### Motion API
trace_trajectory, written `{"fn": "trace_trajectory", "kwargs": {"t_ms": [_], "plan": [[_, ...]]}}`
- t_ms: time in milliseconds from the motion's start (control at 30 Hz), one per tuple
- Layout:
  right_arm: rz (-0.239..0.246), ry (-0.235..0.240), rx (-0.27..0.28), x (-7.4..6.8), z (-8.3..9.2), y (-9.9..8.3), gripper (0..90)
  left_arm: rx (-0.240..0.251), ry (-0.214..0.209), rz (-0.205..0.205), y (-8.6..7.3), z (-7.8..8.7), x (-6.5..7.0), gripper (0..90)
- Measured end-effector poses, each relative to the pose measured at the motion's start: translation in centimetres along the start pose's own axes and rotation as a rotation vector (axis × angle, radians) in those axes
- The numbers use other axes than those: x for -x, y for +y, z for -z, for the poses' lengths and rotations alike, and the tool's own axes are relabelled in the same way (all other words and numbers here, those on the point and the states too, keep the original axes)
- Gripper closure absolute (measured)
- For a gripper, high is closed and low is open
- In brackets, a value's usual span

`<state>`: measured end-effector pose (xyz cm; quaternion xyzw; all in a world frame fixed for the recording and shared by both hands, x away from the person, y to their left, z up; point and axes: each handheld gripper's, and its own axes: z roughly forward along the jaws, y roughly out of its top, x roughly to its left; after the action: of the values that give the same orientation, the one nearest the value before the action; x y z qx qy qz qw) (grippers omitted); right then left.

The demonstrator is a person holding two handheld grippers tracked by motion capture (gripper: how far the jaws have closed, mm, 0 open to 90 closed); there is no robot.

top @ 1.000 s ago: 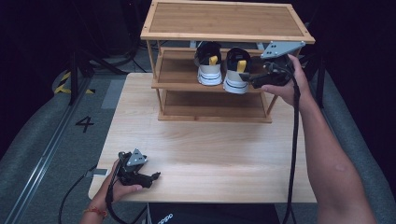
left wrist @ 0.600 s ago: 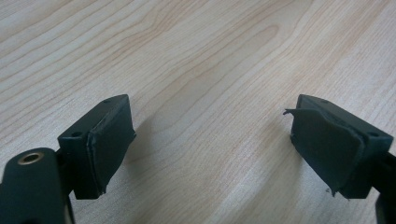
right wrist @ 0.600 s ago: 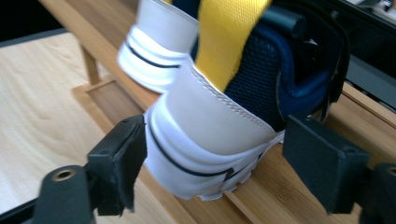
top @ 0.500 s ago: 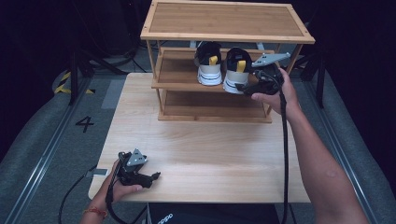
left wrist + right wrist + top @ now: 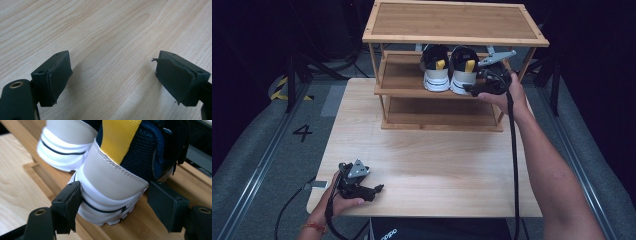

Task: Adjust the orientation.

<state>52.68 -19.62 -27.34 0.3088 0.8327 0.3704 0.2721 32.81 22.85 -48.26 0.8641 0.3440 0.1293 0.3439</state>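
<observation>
Approach stage: your right gripper (image 5: 472, 89) has been brought to the heel of the right-hand shoe (image 5: 463, 70), which stands beside its mate (image 5: 435, 69) on the middle shelf of the bamboo rack (image 5: 455, 28), heels toward you. In the right gripper view the jaws straddle the white heel (image 5: 110, 192); one pad (image 5: 68, 202) lies against the sole's side, the other stands just clear of it. They have just been closing, with the heel between them, but I judge the grasp not yet made. Your left gripper (image 5: 377, 190) rests near the front edge of the table (image 5: 442, 165), jaws spread wide over bare wood, nothing in them. Next move, in my judgement: centre the heel between the pads, close firmly on the stiff counter rather than the soft collar, then draw the shoe straight out without dragging its neighbour.
</observation>
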Motion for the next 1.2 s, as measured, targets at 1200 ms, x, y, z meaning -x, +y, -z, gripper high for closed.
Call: {"fn": "trace_trajectory", "kwargs": {"t_ms": [1200], "plan": [[0.118, 0.017, 0.001, -1.9, 5.6, -5.2, 30.1, 0.002, -0.008, 0.005, 0.0, 0.0, 0.0, 13.7]]}}
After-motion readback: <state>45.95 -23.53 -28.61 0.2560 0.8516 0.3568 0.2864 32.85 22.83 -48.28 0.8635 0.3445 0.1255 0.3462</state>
